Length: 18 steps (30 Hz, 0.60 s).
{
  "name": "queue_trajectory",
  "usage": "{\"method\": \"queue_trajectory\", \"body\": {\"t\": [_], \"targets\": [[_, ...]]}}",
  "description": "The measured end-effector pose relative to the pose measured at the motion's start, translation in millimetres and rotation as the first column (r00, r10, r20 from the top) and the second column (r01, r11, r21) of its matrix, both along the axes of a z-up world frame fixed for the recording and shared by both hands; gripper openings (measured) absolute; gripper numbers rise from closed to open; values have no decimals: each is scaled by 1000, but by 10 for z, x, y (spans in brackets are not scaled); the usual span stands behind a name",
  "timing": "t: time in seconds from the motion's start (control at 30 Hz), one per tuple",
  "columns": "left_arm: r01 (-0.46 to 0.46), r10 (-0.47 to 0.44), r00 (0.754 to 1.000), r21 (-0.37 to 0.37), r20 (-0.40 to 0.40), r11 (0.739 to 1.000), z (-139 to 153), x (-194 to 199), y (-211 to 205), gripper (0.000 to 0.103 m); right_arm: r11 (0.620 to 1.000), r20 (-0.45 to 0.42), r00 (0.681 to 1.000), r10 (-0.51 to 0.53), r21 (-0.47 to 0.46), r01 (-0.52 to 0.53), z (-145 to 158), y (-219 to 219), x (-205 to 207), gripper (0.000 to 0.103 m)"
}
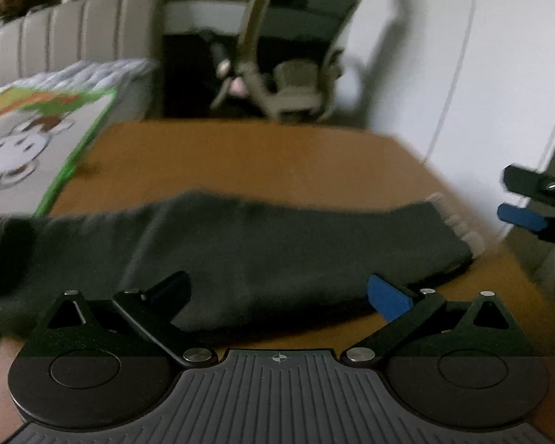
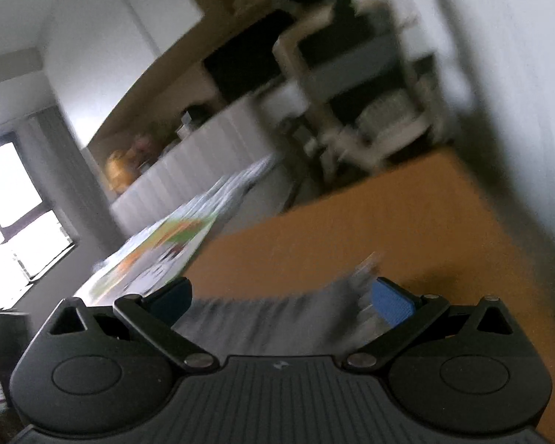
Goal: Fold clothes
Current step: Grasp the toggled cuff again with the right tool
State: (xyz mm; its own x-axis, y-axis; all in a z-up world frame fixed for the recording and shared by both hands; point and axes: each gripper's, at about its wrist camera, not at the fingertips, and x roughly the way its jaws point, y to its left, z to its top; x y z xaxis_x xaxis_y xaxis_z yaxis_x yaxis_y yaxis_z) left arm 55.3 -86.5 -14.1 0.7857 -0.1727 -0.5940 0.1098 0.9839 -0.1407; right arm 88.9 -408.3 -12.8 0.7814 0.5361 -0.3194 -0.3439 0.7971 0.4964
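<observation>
So far the dark grey garment (image 1: 262,255) lies flat across the orange tabletop (image 1: 262,155), already doubled into a long band, with a pale striped hem (image 1: 458,229) at its right end. I judge I am between folds: neither gripper holds cloth. My left gripper (image 1: 279,294) hovers over the near edge of the band, its black and blue fingers spread wide with fabric showing between them. My right gripper (image 2: 281,301) is likewise spread wide, near that striped end and gripping nothing.

Next, I think, both grippers must come down on the same long edge, or on the two corners of one end, pinch through all layers, and carry the cloth over evenly so it does not skew.

From the left wrist view I get the whole band, its left end spilling toward a cartoon-printed mat (image 1: 22,140) with a green border, and the right gripper out past the tabletop's right side. Tilted and smeared by blur, the right wrist view shows only the hem end of the garment, yet adds a bright window (image 2: 7,214) that the other lacks.
</observation>
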Motion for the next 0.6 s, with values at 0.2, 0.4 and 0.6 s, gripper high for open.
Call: {"method": "queue_trajectory", "body": {"t": [0.2,0.4,0.6], "targets": [[-8,11,999,-58,48,998,-39,279,-481,103,996,-118,991,-67,-59,60,-156,-223,106,51],[-50,45,998,-133,-37,990,-304,390,-520,103,996,-226,972,-61,-81,44,-384,-67,159,52],[-24,23,1000,-80,-14,996,-332,318,-515,103,998,-220,975,-12,-70,-3,-459,176,168,41]]}}
